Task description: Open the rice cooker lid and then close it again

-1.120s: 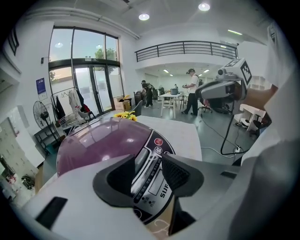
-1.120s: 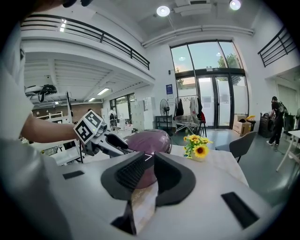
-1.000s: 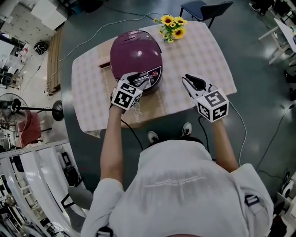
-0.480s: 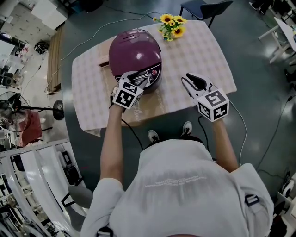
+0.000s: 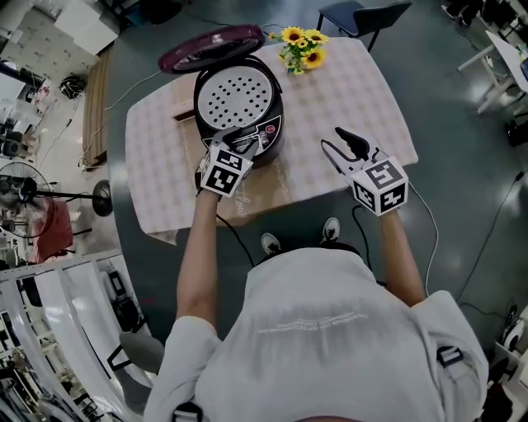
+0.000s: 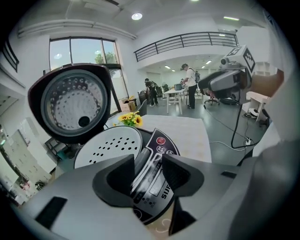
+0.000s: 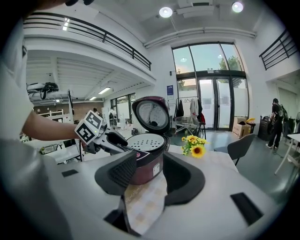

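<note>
The maroon rice cooker [image 5: 239,103] stands at the table's far left with its lid [image 5: 210,45] swung up and back, baring the white perforated inner plate [image 6: 110,145]. My left gripper [image 5: 247,142] rests on the cooker's front edge. Its jaws stand partly apart, astride the silver latch and control panel [image 6: 159,146]; I see no pad pressing on them. My right gripper [image 5: 340,146] hovers over the bare tablecloth to the right of the cooker. Its jaws are opening with nothing between them. In the right gripper view the cooker [image 7: 147,140] stands ahead beyond the jaws.
A bunch of sunflowers [image 5: 304,48] stands just right of the raised lid. The checked table [image 5: 355,91] ends close behind the cooker and flowers. A dark chair [image 5: 363,15] stands beyond the far edge. A power cable [image 5: 157,70] trails off the table's far left.
The cooker's lid has sprung open from shut to upright. My right gripper's jaws have widened. Both hands have stayed where they were.
</note>
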Demonstrator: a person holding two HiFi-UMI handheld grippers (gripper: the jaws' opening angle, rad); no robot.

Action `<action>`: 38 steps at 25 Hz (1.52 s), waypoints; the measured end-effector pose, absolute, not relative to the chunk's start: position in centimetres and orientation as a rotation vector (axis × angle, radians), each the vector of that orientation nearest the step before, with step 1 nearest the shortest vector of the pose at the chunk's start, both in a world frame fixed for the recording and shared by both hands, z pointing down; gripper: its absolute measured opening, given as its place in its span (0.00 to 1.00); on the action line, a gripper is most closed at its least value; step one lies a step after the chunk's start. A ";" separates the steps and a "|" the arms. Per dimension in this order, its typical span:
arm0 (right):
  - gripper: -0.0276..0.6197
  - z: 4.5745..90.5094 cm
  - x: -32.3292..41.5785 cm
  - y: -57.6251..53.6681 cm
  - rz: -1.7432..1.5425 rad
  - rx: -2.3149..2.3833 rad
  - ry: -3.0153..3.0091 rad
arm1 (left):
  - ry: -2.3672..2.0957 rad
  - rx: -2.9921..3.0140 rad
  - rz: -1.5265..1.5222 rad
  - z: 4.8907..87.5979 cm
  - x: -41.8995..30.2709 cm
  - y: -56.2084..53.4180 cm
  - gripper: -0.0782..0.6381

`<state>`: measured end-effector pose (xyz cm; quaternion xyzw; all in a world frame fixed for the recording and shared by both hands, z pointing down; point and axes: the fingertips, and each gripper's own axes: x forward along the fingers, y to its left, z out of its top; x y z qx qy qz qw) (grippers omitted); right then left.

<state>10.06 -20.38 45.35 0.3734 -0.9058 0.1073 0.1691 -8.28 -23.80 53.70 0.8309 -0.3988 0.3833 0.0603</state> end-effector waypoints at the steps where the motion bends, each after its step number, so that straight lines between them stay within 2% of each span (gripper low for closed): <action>1: 0.34 45.4 10.1 -20.3 0.307 1.061 -2.575 | -1.207 2.513 1.161 53.7 -8.3 -23.8 0.39; 13: 0.36 46.4 10.2 -19.8 0.314 1.040 -2.551 | -1.285 2.508 1.105 53.9 -8.3 -24.1 0.41; 22: 0.37 45.1 11.0 -20.7 0.278 1.086 -2.561 | -1.427 2.461 0.524 50.2 -10.0 -24.1 0.41; 33: 0.37 38.5 9.2 -22.7 0.071 1.092 -2.660 | -1.711 2.463 0.280 40.9 -16.7 -20.7 0.40; 38: 0.35 36.0 7.6 -23.2 0.033 1.111 -2.722 | -1.855 2.447 0.260 38.3 -19.8 -18.9 0.39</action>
